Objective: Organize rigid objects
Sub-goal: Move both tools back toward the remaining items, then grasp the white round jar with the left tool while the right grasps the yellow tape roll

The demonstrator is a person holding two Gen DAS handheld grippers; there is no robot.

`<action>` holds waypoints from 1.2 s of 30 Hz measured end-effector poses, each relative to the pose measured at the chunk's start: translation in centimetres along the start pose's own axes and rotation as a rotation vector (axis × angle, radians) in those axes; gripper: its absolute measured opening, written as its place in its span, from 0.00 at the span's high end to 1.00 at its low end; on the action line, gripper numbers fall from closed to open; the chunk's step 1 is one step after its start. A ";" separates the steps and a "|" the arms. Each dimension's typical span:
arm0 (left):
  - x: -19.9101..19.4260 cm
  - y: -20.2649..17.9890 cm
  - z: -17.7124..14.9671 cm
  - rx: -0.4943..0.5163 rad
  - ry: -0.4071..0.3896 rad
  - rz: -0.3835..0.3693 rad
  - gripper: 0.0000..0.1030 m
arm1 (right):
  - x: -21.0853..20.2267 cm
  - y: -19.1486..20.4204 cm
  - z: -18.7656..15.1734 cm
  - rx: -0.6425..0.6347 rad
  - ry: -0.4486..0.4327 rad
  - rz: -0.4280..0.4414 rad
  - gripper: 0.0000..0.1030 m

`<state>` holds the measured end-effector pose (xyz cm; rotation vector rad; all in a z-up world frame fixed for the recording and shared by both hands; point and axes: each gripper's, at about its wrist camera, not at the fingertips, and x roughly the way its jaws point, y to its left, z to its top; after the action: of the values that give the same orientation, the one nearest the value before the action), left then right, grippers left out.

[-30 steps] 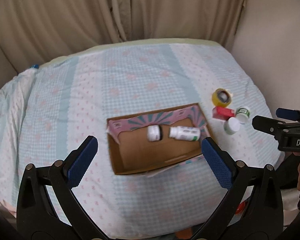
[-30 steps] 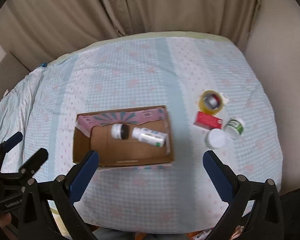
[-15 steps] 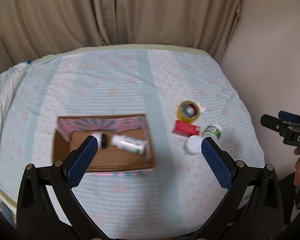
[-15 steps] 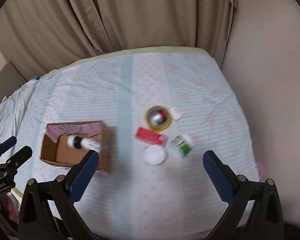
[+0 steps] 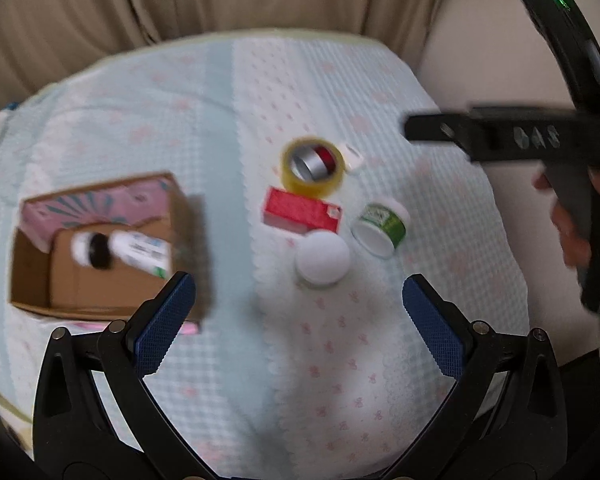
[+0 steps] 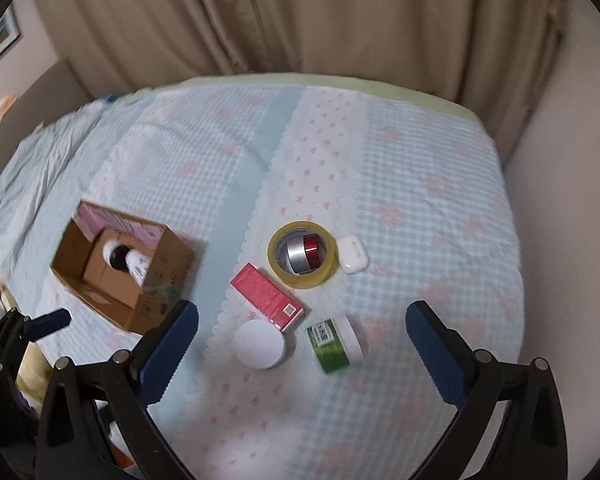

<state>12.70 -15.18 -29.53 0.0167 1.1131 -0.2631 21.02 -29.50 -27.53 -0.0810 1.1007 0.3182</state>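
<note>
White jar (image 6: 261, 345) lies between the right gripper's (image 6: 298, 342) spread jaws.

I read both wrist cameras high above the bed (image 6: 420, 200), angled down toward 12 o'clock; both share the cardboard box (image 5: 188, 240) and tape roll (image 6: 302, 278).

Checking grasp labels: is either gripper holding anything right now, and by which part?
Nothing is held. The left gripper and right gripper are both open and empty above the bedspread; the loose items and cardboard box lie untouched.
</note>
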 end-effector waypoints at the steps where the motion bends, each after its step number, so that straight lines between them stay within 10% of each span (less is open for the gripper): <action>1: 0.9 -0.1 -0.1 0.003 0.008 -0.001 0.00 | 0.9 -0.1 0.1 -0.020 0.004 0.005 0.00; 17: 18.5 -1.5 -1.9 0.042 0.077 -0.039 0.00 | 18.9 -3.1 0.1 -0.609 0.086 0.114 0.00; 36: 22.2 -3.9 -1.4 0.148 0.085 0.048 0.34 | 25.4 -1.1 1.3 -0.867 0.081 0.362 0.06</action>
<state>19.80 -23.27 -49.39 0.1879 1.1745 -0.3033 32.96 -24.82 -49.51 -0.6721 0.9862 1.1121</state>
